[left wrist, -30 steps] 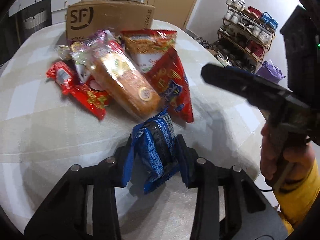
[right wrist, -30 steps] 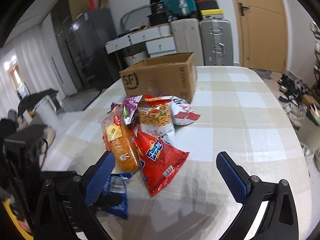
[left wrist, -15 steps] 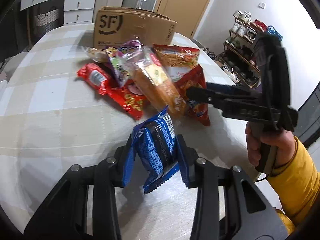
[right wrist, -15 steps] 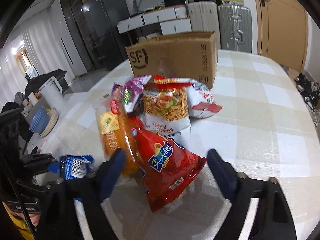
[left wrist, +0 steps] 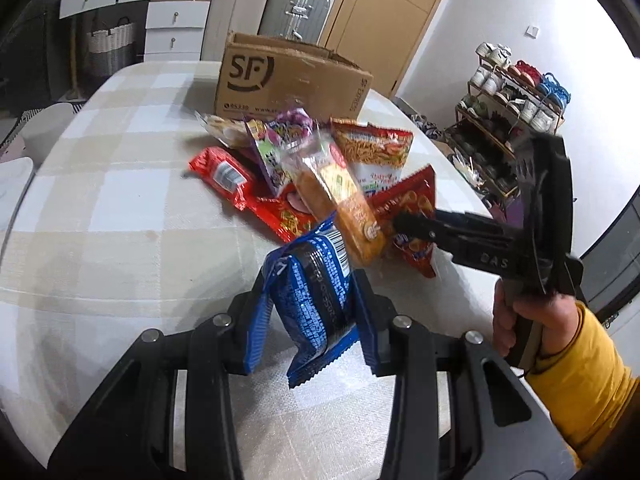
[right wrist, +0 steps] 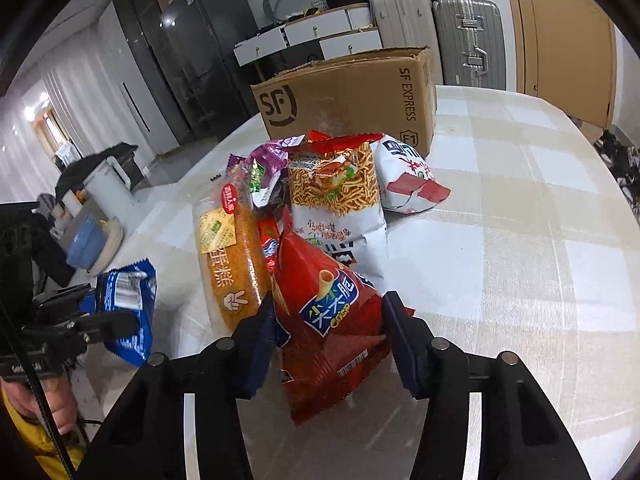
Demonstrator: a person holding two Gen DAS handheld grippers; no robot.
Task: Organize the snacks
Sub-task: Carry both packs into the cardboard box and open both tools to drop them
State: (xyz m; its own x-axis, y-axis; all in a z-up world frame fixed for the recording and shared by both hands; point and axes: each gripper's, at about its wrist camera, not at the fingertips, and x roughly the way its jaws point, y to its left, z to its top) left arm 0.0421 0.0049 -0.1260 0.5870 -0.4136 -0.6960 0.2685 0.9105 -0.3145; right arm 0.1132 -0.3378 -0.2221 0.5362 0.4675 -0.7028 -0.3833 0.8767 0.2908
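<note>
1. Left tool [left wrist: 310, 300] is pinching a blue cookie pack [left wrist: 310, 292], holding it upright just above the checked counter [left wrist: 100, 240], near the counter's near edge.
2. Right tool [right wrist: 326, 336] is sitting with its pads on either side of the red cone-crisp bag [right wrist: 324, 312]; pads are touching or almost touching the bag's sides, so cannot tell whether it is actually gripping.
3. Red cone-crisp bag is lying at the front of the snack pile, mid-counter, its tip pointing toward the box.
4. Orange cake loaf pack [right wrist: 232, 256] is lying just left of the red bag, touching it.
5. Noodle-snack bag [right wrist: 334, 192] is lying behind the red bag, partly overlapping it; a white and red bag [right wrist: 408, 176] is sitting just to its right.
6. Purple candy pack [right wrist: 268, 168] is resting on top of the pile, behind the cake loaf.
7. Red sausage-style pack [left wrist: 222, 174] is lying on the left side of the pile in the left wrist view.
8. Open SF cardboard box [right wrist: 352, 96] is standing at the far edge of the counter, just behind the pile.
9. Right tool is also showing in the left wrist view [left wrist: 404, 224], its tip at the red bag [left wrist: 412, 216].
</note>
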